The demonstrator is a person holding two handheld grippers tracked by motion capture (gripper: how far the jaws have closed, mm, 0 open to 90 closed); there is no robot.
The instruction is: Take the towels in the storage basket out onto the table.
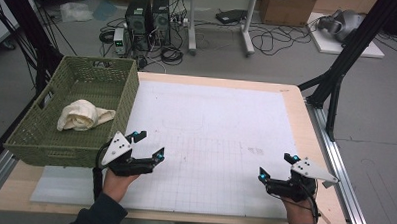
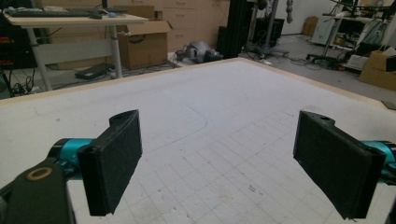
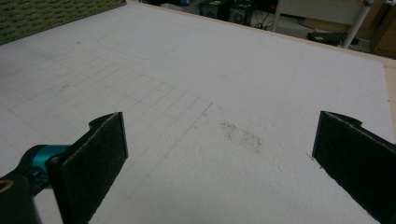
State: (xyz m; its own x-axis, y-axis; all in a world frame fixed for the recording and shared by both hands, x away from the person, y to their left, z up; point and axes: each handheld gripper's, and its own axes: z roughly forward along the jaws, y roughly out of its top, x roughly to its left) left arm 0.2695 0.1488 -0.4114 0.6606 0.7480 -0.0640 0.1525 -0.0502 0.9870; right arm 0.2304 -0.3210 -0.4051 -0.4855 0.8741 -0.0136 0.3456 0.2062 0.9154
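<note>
Both grippers, left and right, wide open (nothing held); cloth in basket beside left gripper.

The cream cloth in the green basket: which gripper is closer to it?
Left. The left gripper hovers just outside the basket holding the cloth; the right gripper is across the table.
</note>
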